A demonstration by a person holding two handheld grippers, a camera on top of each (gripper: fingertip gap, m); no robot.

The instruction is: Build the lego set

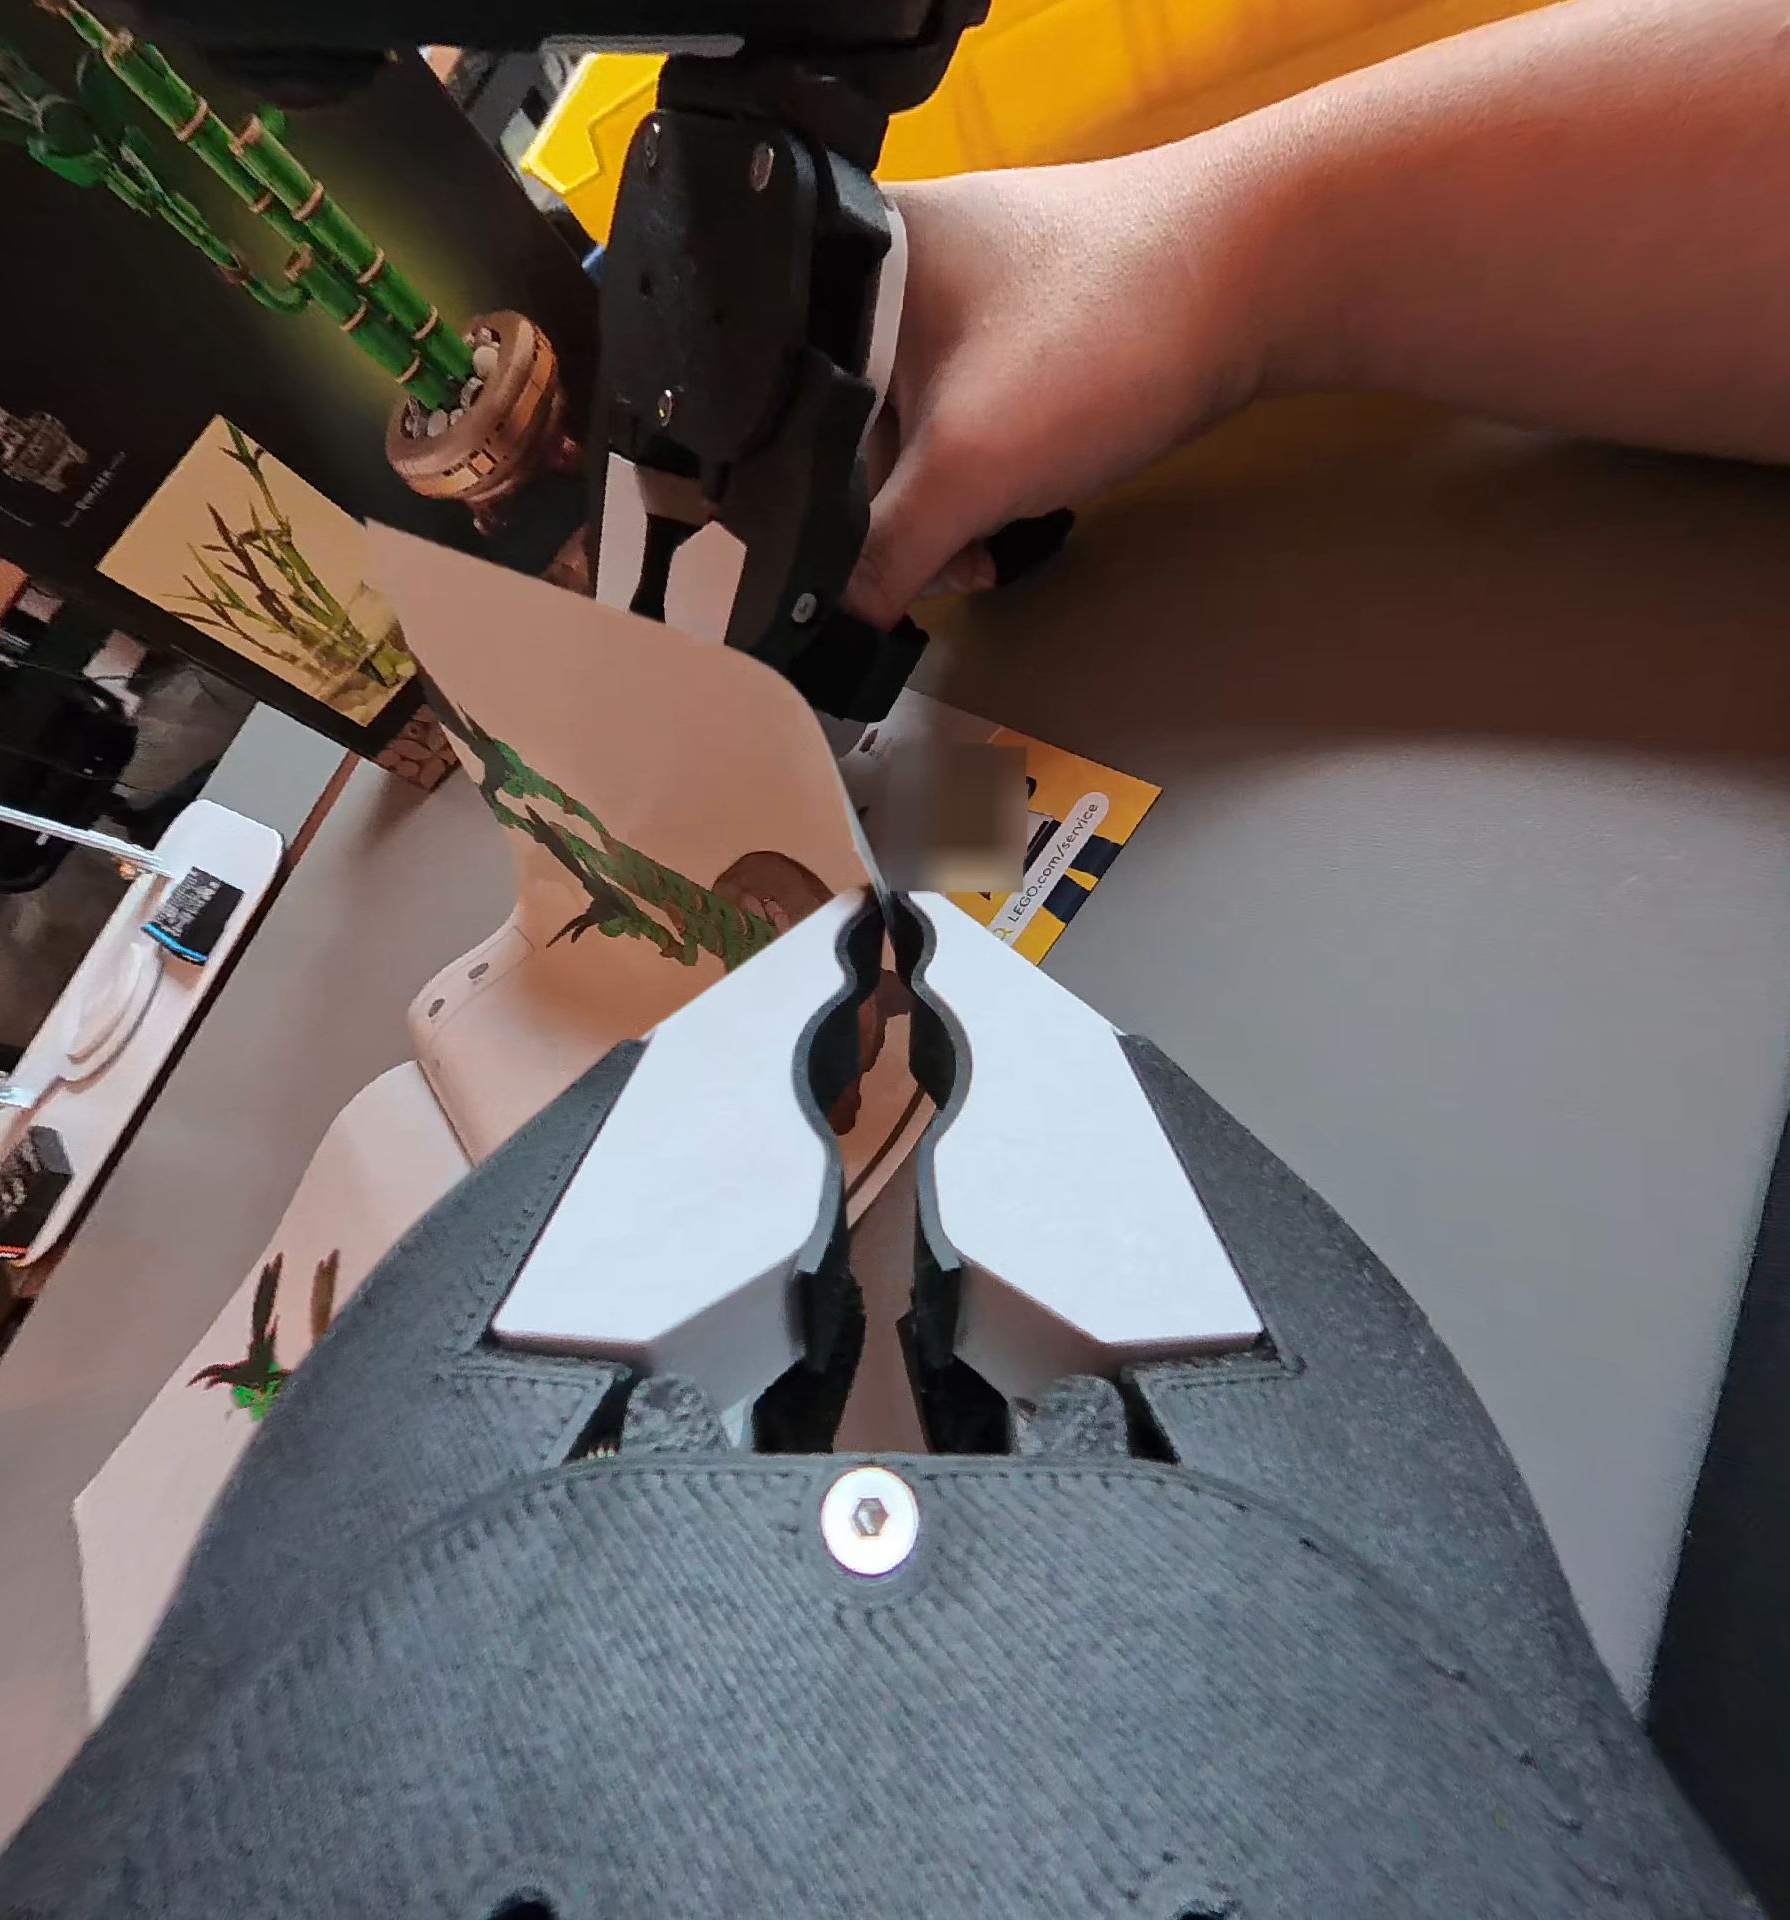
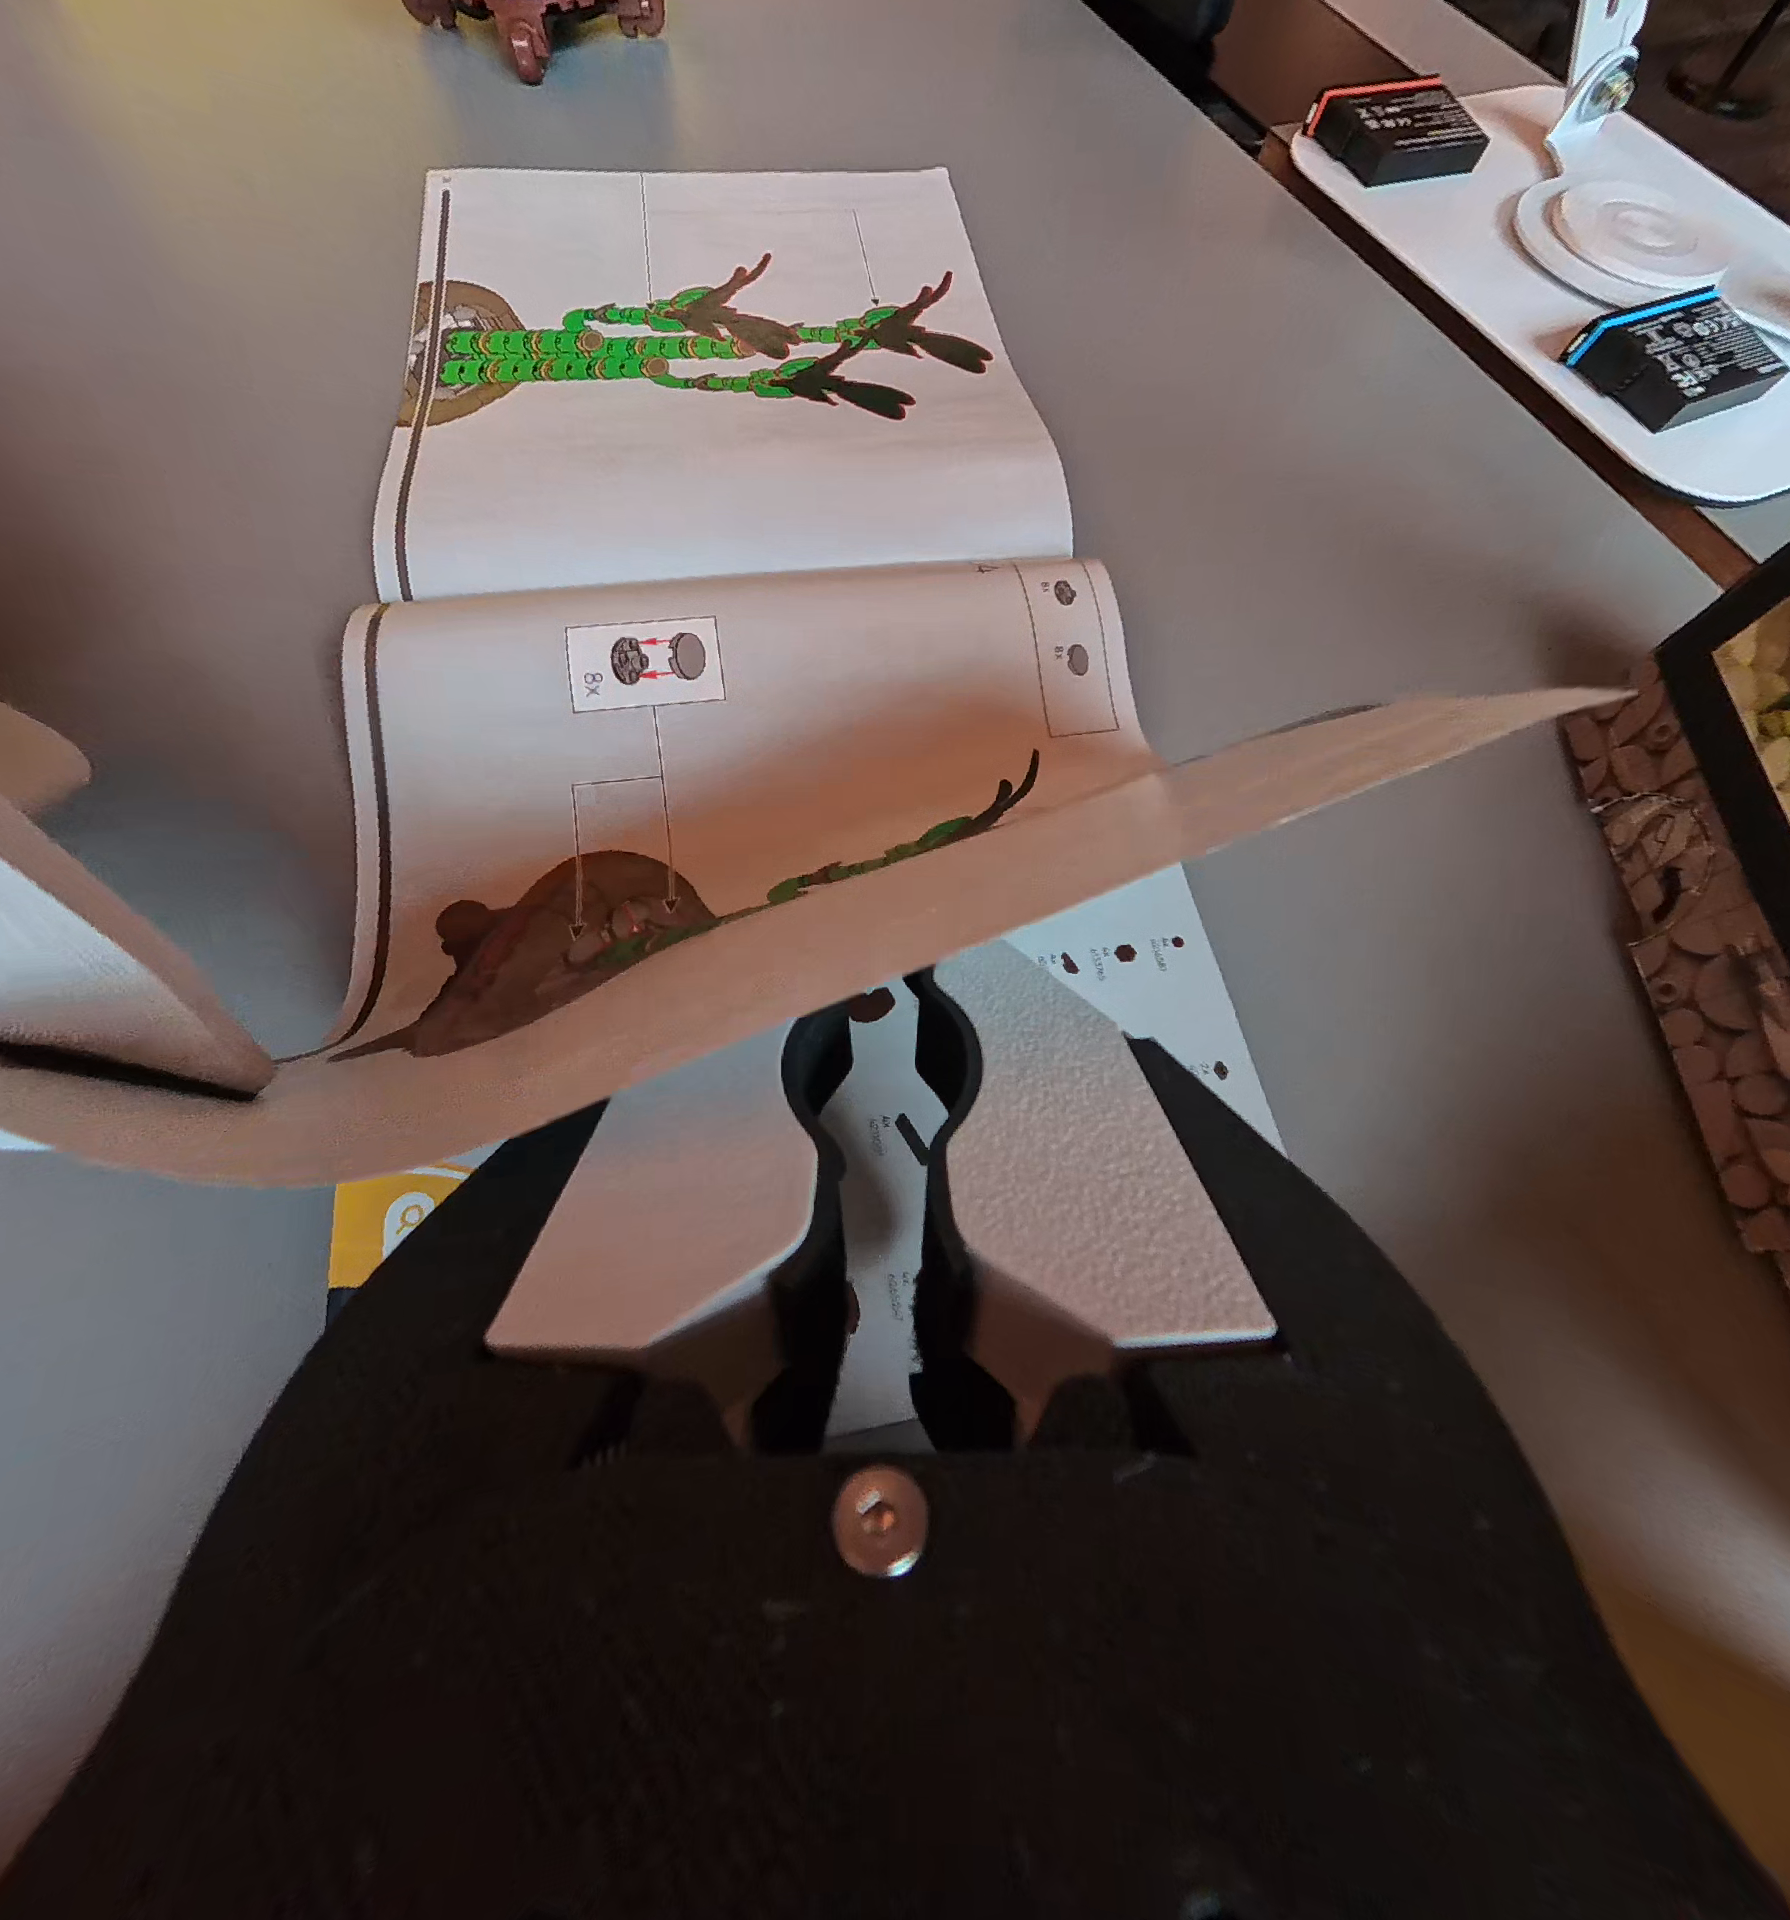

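The open instruction booklet [image 2: 725, 468] lies on the grey table [image 2: 195, 364]. My left gripper [image 1: 886, 914] is shut on the free edge of one page [image 1: 642, 748] and holds it lifted and curled. In the right wrist view that page [image 2: 766, 748] arches across the frame, with a left finger [image 2: 39, 935] at its left end. My right gripper [image 2: 886, 1003] sits under the lifted page, above a parts-list page. Its fingers stand close together, but the tips are hidden by the paper. It also shows in the left wrist view [image 1: 667, 582], held by a hand [image 1: 1078, 343].
The black set box [image 1: 195, 260] stands behind the booklet and also shows at the right [image 2: 1764, 727]. A brown brick assembly [image 2: 532, 26] sits at the far table edge. A white tray [image 2: 1442, 239] holds small black blocks. A yellow bin [image 1: 1130, 83] is behind the arm. Across from one pair of fingers to the other is roughly 10 cm.
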